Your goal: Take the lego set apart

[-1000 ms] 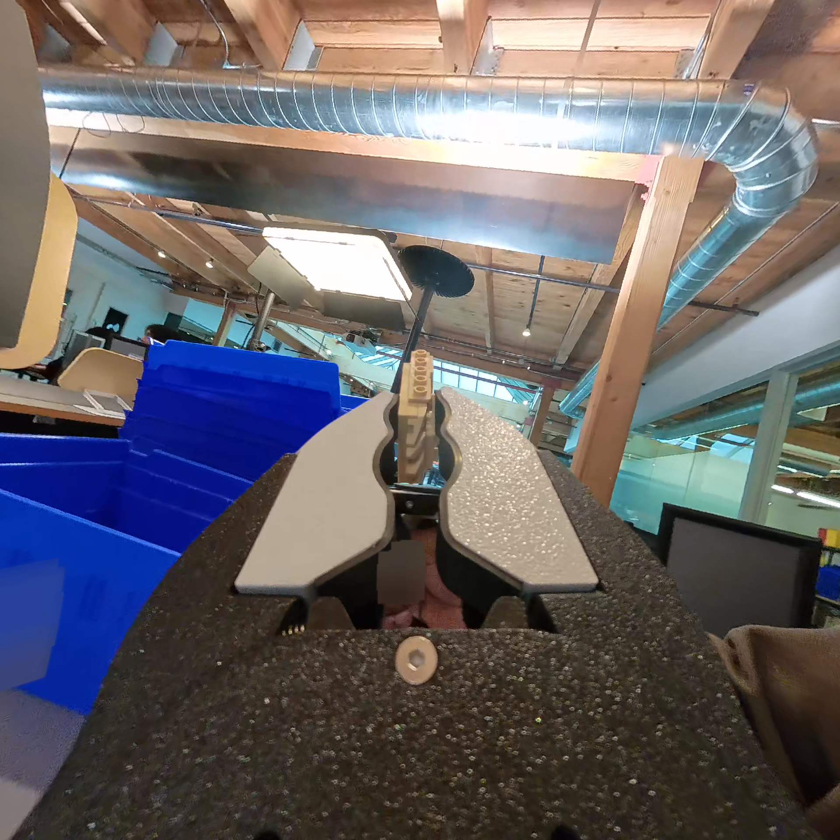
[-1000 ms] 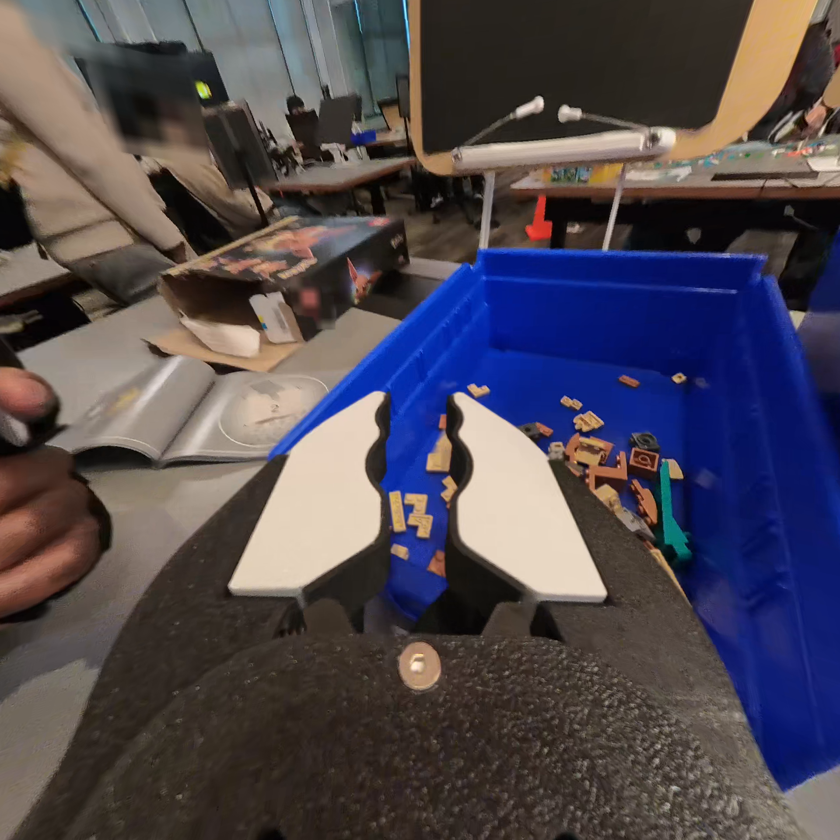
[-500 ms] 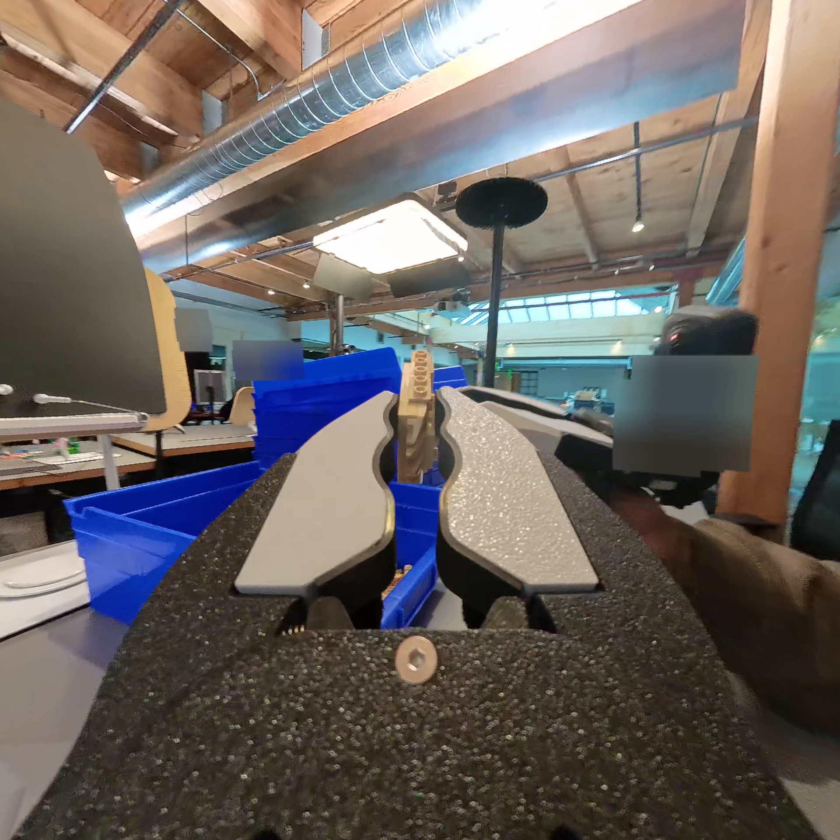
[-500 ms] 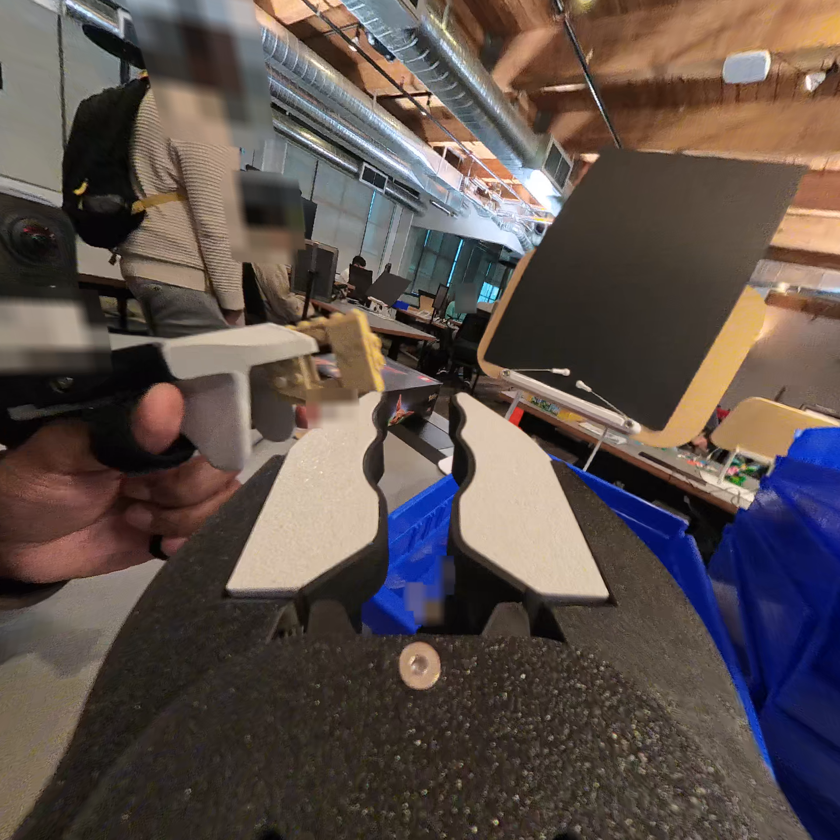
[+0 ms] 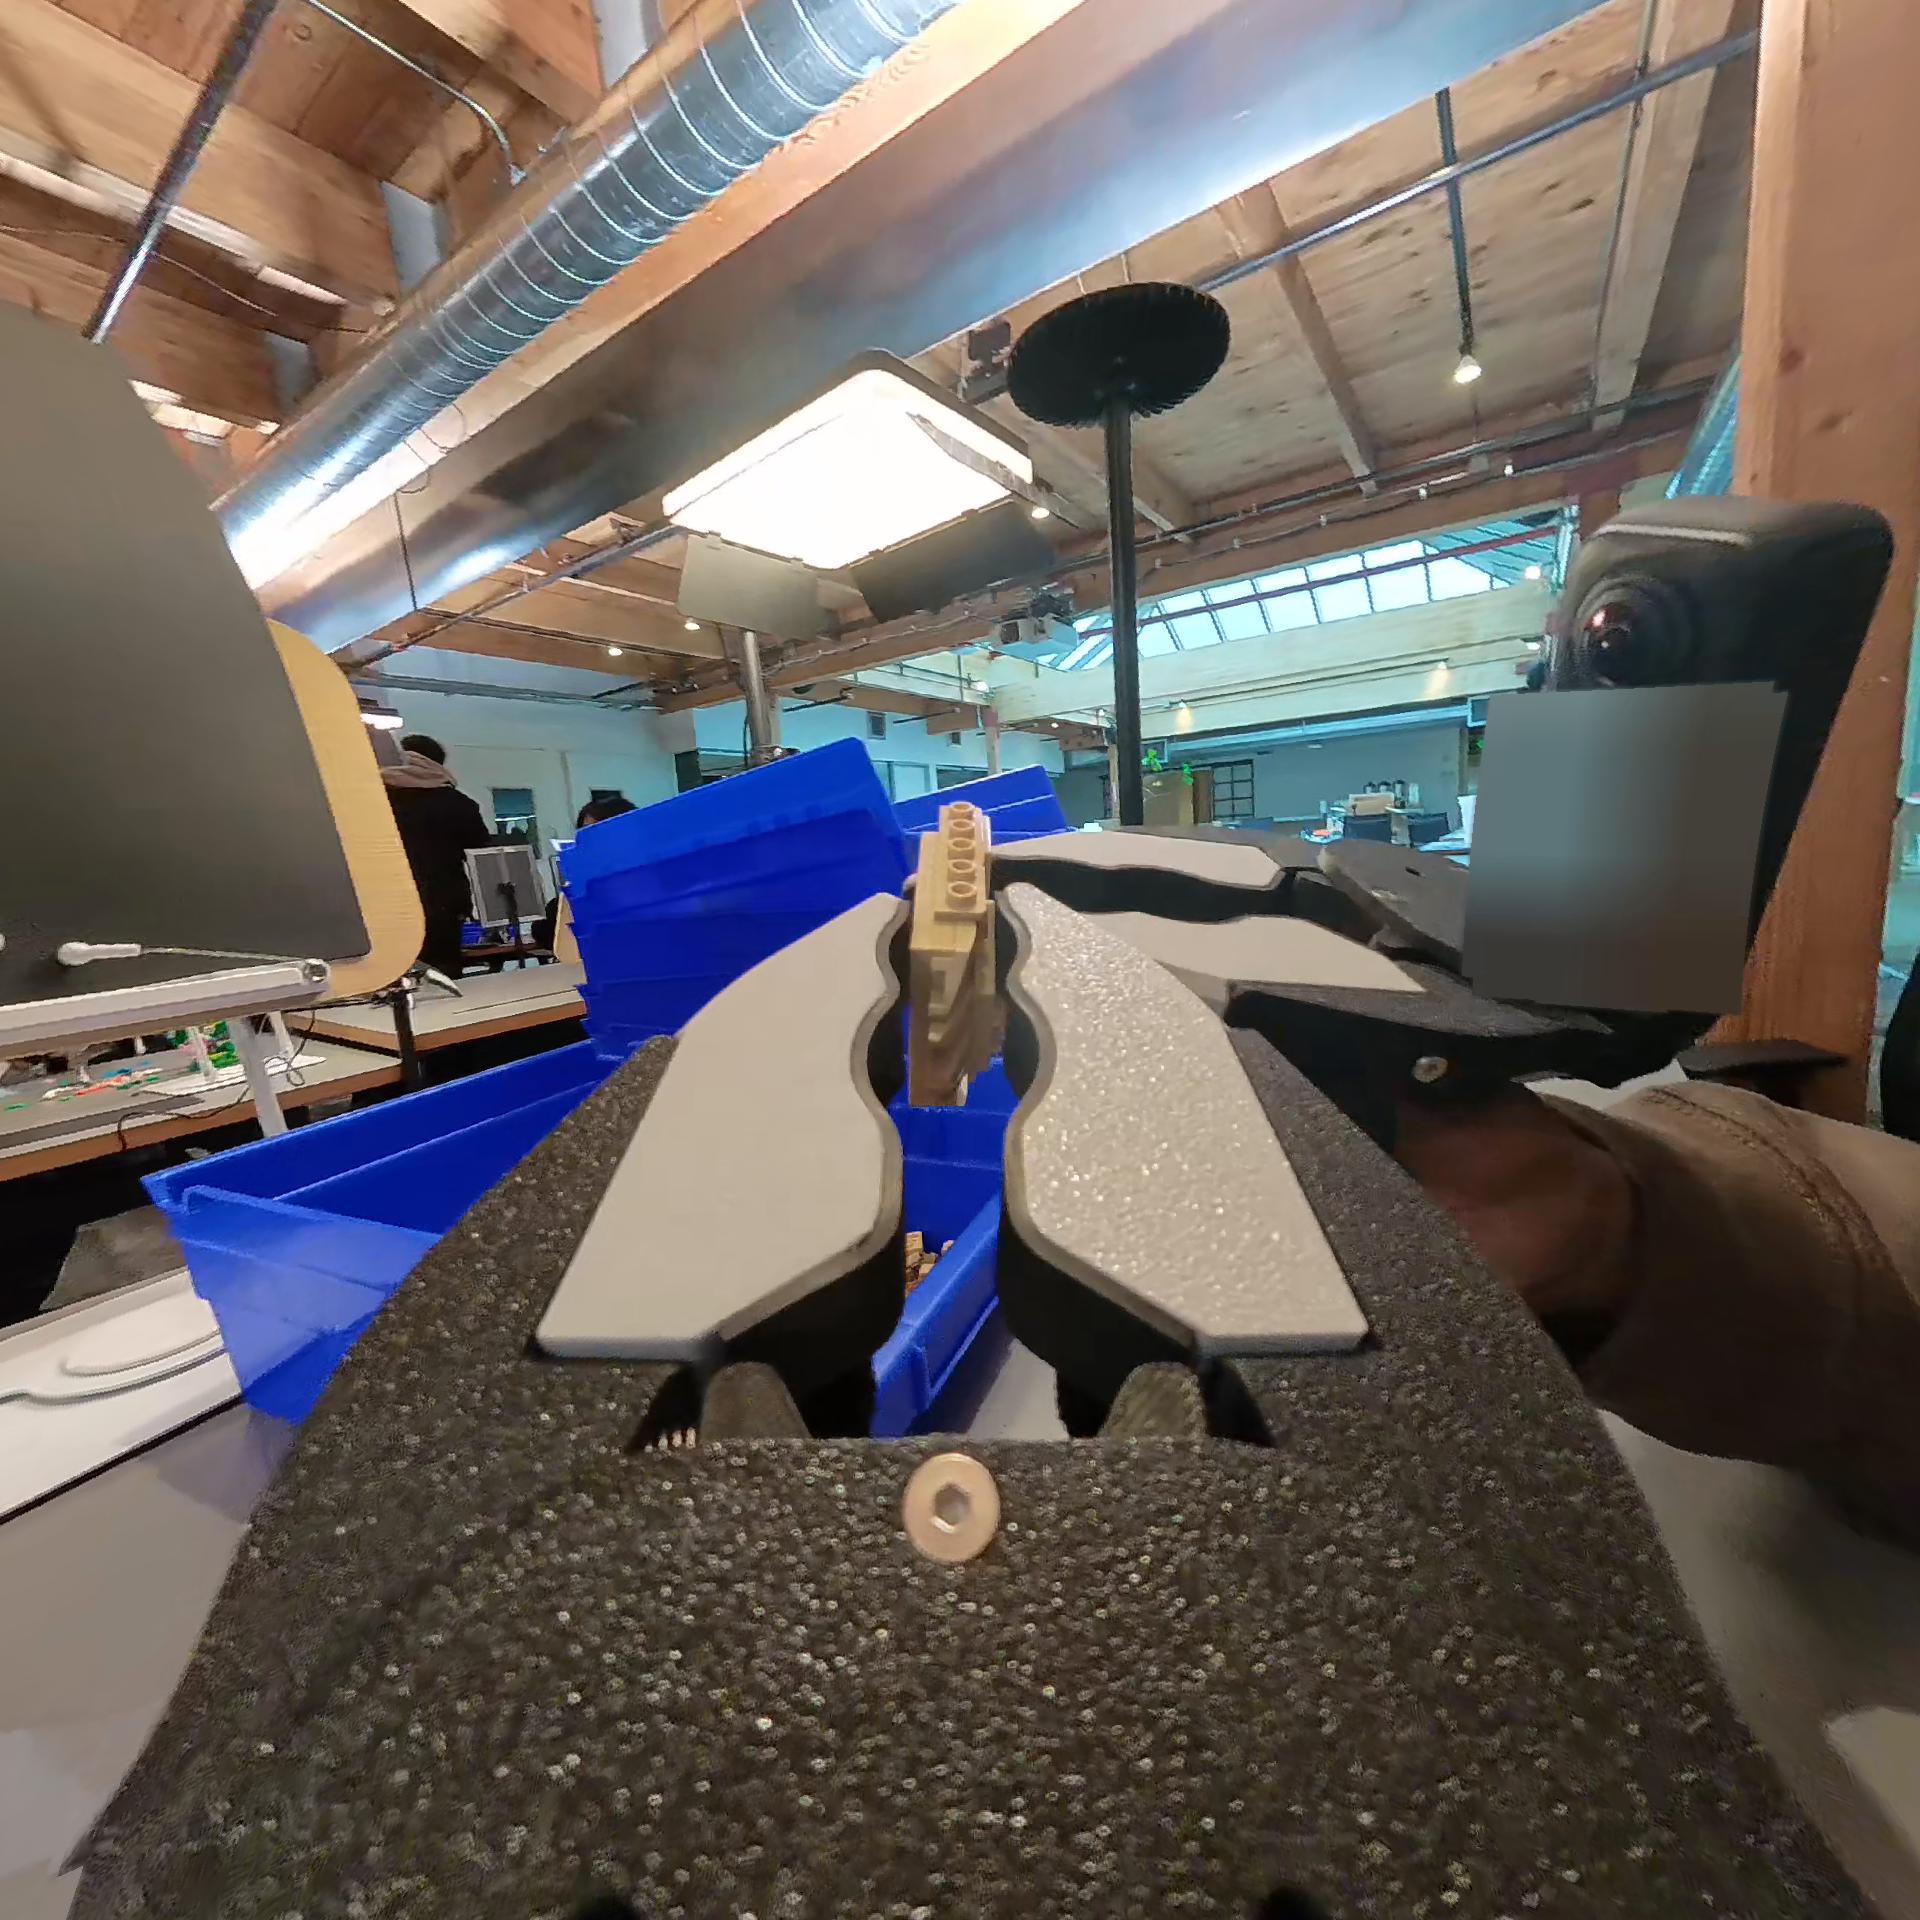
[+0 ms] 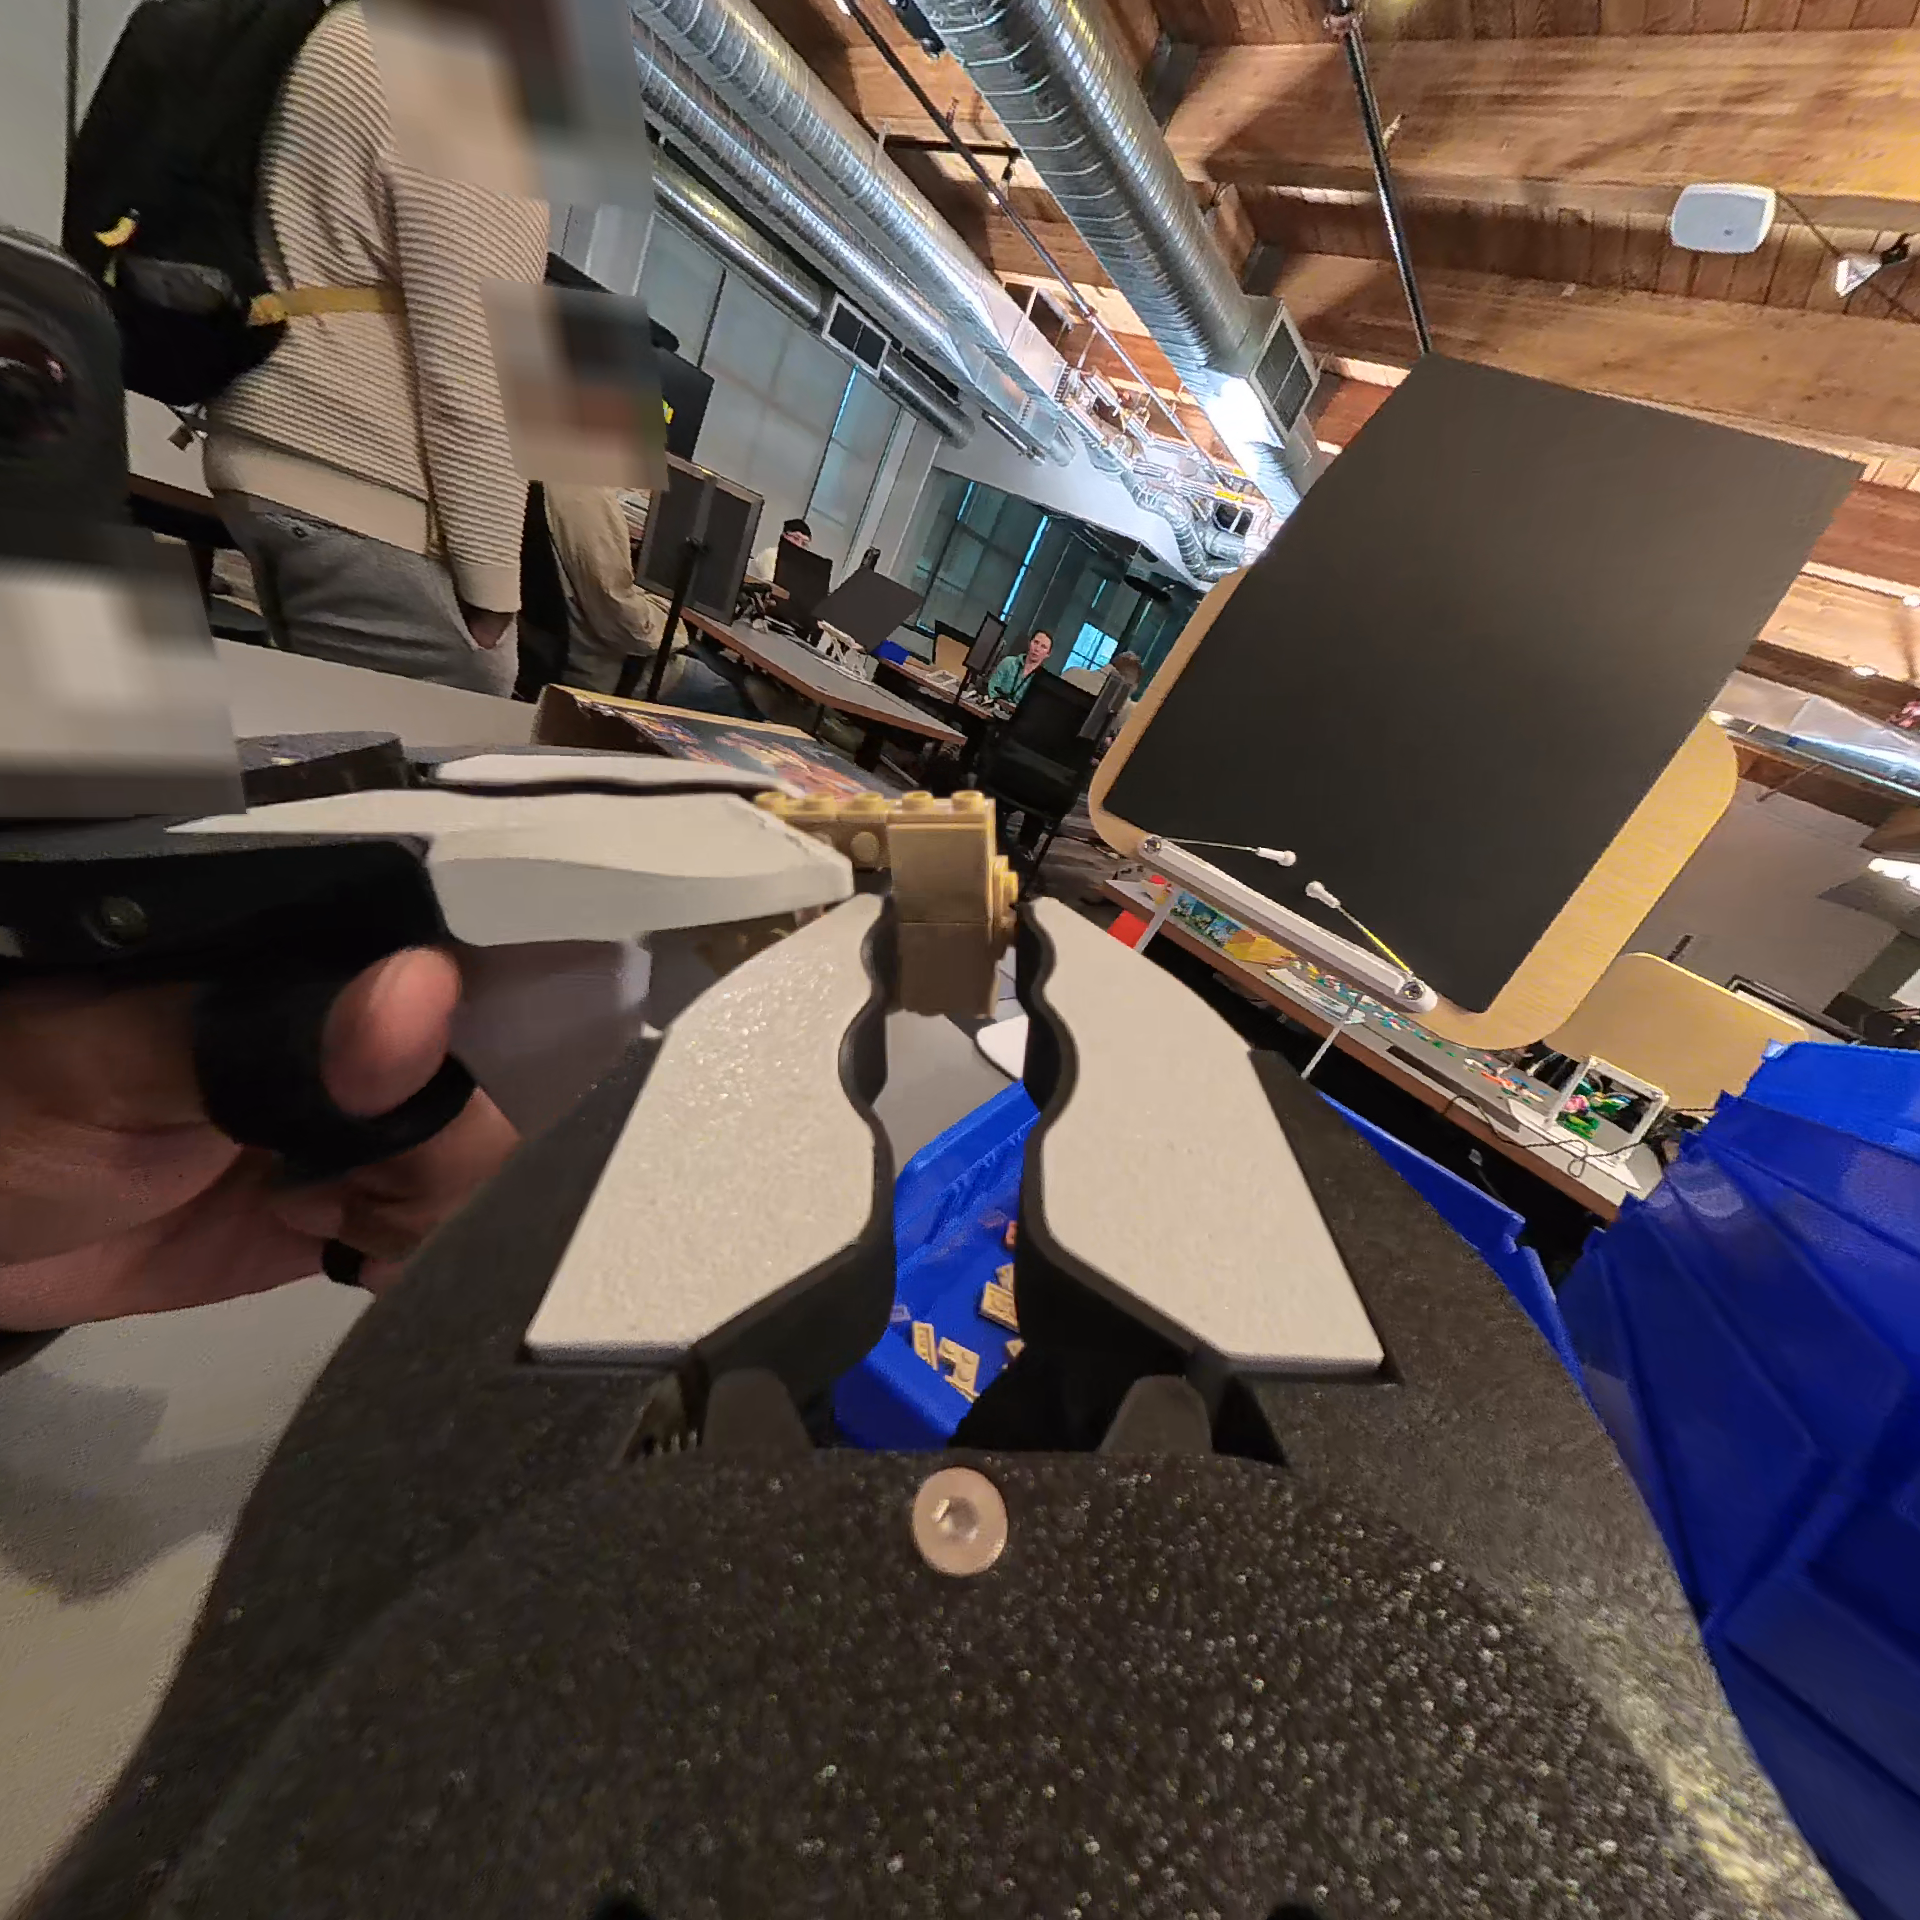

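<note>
The left gripper (image 5: 951, 935) is clenched on a tan toy-brick assembly (image 5: 954, 961), both pads pressed to its sides; the studded end sticks out past the fingertips, held up in the air above a blue bin (image 5: 343, 1236). The right gripper (image 6: 951, 925) comes in at a right angle and brackets the far block of the same tan toy-brick assembly (image 6: 940, 914): its left pad lies against the block's face and its right pad meets the side studs, so it grips that end too. Seen from the left wrist, the right gripper (image 5: 997, 868) reaches in from the right, one fingertip touching the assembly's studded edge. The two sets of fingers crowd close at the piece, with little room between them. Below, the blue bin (image 6: 956, 1195) lies open with small tan pieces loose on its floor, well apart from the held piece. A stack of blue bins (image 5: 727, 894) rises behind, and a black board (image 6: 1455, 675) on a stand stands beyond the right gripper
</note>
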Available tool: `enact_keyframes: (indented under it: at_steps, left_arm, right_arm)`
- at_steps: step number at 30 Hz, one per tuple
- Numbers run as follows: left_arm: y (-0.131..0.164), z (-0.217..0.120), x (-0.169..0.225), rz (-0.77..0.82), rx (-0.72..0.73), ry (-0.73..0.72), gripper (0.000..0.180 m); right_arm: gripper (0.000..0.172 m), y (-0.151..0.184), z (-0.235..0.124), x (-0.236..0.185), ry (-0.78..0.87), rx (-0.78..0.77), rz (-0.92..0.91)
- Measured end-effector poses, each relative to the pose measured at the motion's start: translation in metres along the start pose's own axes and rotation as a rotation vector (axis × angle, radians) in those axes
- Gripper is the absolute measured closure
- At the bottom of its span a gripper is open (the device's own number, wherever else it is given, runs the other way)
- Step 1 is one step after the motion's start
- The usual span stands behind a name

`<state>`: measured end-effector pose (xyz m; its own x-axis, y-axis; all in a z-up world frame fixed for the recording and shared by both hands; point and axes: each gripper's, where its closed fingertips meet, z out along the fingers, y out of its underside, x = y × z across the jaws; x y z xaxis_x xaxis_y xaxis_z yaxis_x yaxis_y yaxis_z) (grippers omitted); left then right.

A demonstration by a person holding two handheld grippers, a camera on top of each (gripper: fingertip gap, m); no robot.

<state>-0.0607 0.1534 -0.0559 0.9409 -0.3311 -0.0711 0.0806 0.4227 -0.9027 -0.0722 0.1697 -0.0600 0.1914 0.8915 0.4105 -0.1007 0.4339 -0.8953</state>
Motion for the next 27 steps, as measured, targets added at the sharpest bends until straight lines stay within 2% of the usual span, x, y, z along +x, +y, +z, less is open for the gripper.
enact_keyframes:
  at_steps: [7, 13, 21, 27]
  left_arm:
    - [0.003, 0.0, 0.003, -0.021, -0.048, 0.066, 0.167]
    - [0.006, 0.0, 0.005, -0.081, -0.087, 0.124, 0.167]
    - [0.012, 0.001, 0.007, -0.09, -0.13, 0.144, 0.167]
    - [0.017, 0.003, 0.0, -0.067, -0.143, 0.065, 0.167]
  right_arm:
    - [0.151, 0.0, -0.004, 0.0, -0.031, -0.023, -0.104]
    - [0.15, 0.002, -0.009, -0.002, -0.125, -0.037, -0.086]
    - [0.15, 0.005, -0.012, -0.001, -0.172, -0.05, -0.117]
    - [0.151, 0.01, -0.005, 0.004, -0.027, -0.058, -0.18]
